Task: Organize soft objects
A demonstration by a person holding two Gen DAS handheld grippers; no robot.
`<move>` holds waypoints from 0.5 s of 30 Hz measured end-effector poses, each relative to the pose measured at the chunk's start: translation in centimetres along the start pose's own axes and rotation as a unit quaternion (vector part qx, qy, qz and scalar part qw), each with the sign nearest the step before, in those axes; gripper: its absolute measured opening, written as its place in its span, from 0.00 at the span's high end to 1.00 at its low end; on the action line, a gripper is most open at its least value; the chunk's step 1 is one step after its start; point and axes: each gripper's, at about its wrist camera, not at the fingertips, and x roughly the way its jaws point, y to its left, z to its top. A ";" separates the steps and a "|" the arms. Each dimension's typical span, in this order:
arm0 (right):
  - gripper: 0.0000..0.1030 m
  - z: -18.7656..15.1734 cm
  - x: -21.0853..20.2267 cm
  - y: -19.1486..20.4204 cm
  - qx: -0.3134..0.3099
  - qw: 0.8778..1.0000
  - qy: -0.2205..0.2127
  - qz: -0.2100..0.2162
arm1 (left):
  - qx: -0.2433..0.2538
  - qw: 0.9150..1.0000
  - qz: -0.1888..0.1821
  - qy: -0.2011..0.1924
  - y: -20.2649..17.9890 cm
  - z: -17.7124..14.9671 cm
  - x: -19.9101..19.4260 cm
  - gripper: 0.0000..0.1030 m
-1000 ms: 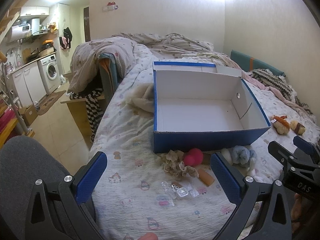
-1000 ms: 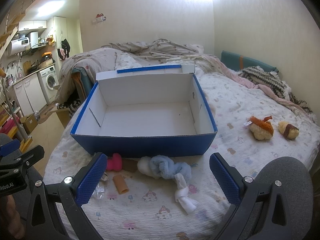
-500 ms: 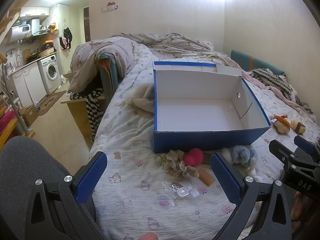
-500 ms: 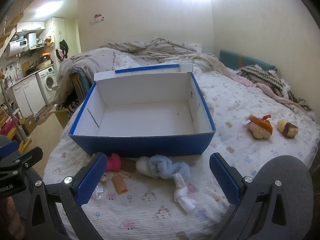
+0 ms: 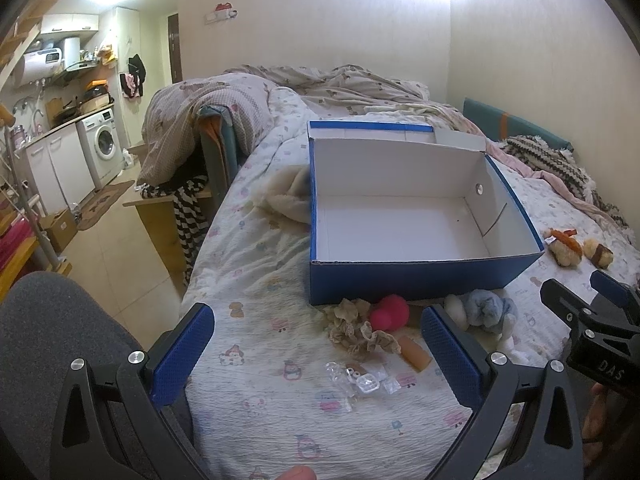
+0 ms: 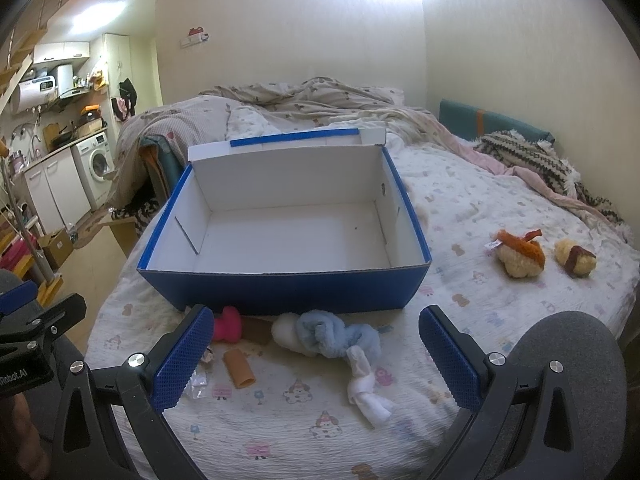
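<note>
While both grippers, left (image 5: 316, 344) and right (image 6: 312, 354), hung spread, empty box (image 6: 288, 236) sat mid-bed awaiting blue towel (image 6: 336, 334) near bed's front edge.

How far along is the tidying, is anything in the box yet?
Nothing is done yet: the box is empty. Nothing is in hand either; the left gripper and the right gripper are both open. Left to move: the pink toy, blue cloth, beige scrunchie and two plush toys on the bed.
</note>
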 end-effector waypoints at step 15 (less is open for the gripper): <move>0.00 0.0 0.0 0.0 0.000 1.000 -0.002 0.000 | 0.001 1.000 0.001 0.001 0.1 0.0 0.0 0.00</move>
